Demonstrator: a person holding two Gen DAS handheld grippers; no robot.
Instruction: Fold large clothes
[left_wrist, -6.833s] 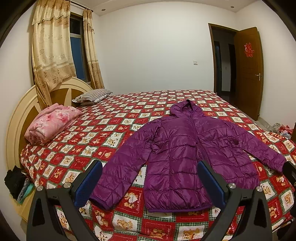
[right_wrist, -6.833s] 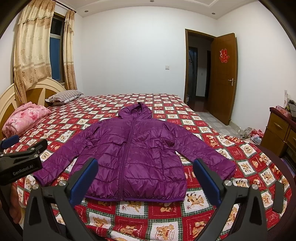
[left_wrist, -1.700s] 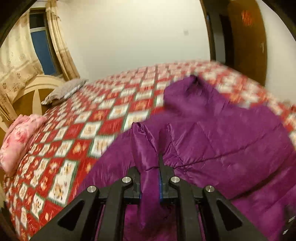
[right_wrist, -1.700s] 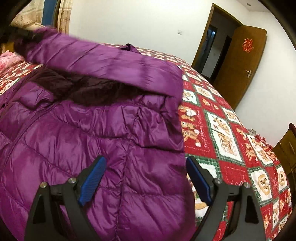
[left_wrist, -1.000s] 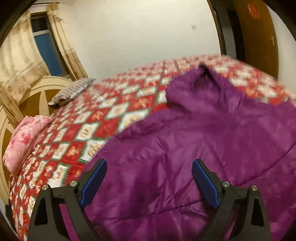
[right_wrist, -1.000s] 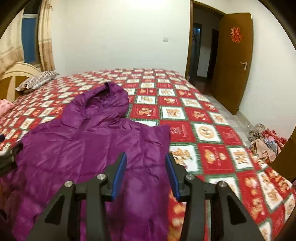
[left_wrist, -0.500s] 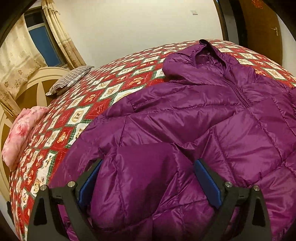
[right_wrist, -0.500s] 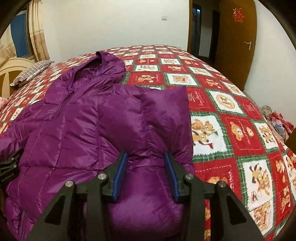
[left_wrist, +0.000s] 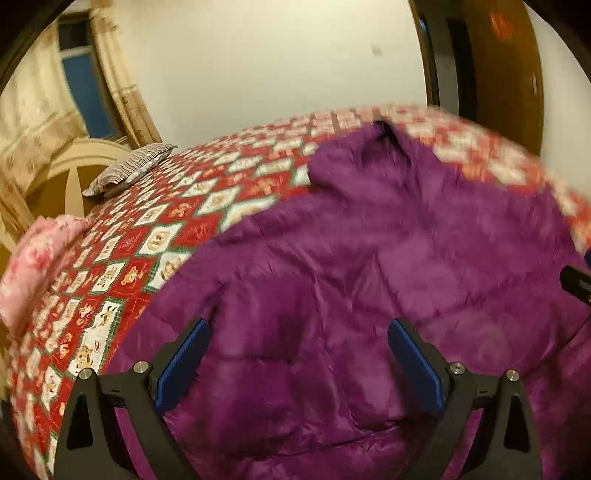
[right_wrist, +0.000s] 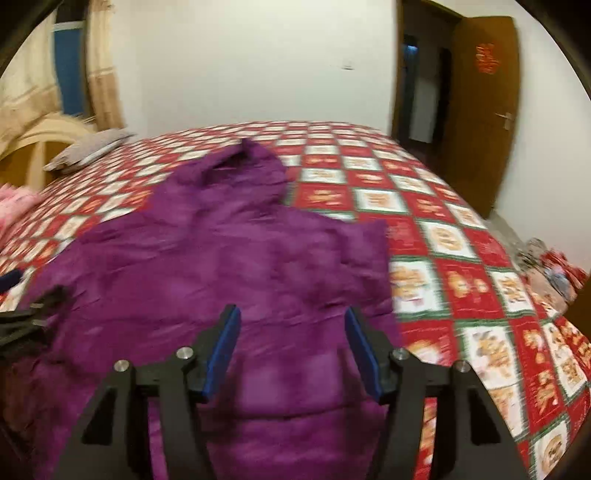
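Note:
A purple hooded puffer jacket (left_wrist: 369, 280) lies on the bed with both sleeves folded in over its body; it also shows in the right wrist view (right_wrist: 229, 266). Its hood (right_wrist: 240, 173) points toward the far side of the bed. My left gripper (left_wrist: 297, 363) is open and empty, just above the jacket's left side. My right gripper (right_wrist: 291, 350) is partly open and empty, above the jacket's right side near the folded-in sleeve edge (right_wrist: 373, 251). Both views are blurred by motion.
The bed has a red patchwork quilt (right_wrist: 461, 258). A pink folded blanket (left_wrist: 33, 258) and a striped pillow (left_wrist: 129, 170) lie by the headboard. A brown door (right_wrist: 480, 110) stands open at the right. Clothes lie on the floor (right_wrist: 546, 266).
Both grippers have lifted back from the jacket and both views now sit higher. The left gripper let go of the sleeve earlier; both sleeves stay folded over the body.

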